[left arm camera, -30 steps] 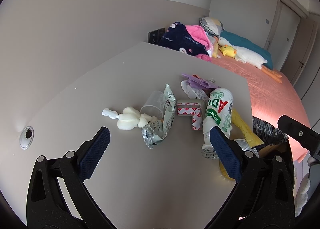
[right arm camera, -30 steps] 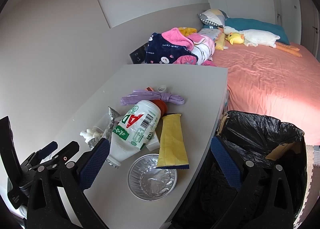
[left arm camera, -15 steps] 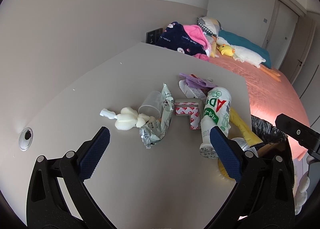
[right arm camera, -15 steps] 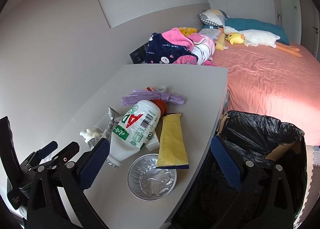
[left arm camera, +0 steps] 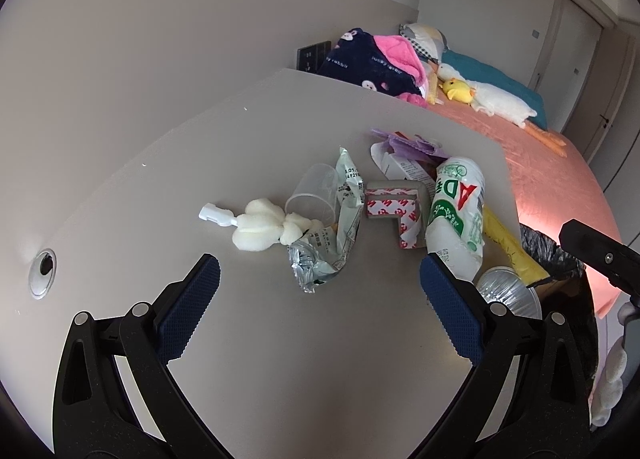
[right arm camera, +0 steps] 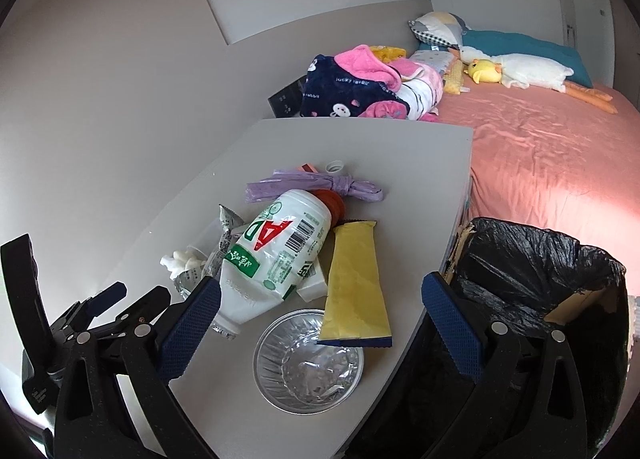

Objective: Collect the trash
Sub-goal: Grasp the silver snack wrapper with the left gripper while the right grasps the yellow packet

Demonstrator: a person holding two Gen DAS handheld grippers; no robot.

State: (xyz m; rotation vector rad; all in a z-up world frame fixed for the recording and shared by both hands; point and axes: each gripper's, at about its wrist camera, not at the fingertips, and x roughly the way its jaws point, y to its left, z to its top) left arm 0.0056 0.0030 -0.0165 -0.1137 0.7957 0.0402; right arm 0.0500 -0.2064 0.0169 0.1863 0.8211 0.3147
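Trash lies on a grey table (left arm camera: 248, 147): a white AD bottle (left arm camera: 456, 211) (right arm camera: 280, 251), a crumpled foil wrapper (left arm camera: 332, 243), a clear plastic cup (left arm camera: 316, 195), white foam pieces (left arm camera: 264, 225), a red-and-white corner piece (left arm camera: 396, 207), a yellow packet (right arm camera: 354, 287), a foil bowl (right arm camera: 310, 363) and a purple bag (right arm camera: 316, 187). My left gripper (left arm camera: 316, 307) is open and empty, just short of the wrapper. My right gripper (right arm camera: 320, 323) is open and empty over the foil bowl. A bin with a black liner (right arm camera: 532, 283) stands at the table's right edge.
A bed with a pink sheet (right arm camera: 540, 163), a pile of clothes (right arm camera: 360, 87) and a plush goose (right arm camera: 520, 69) lies beyond the table. A cable hole (left arm camera: 42, 273) sits in the table at the left. The wall runs along the table's left side.
My left gripper has drawn back slightly from the trash and tilted a little. The right gripper has not moved.
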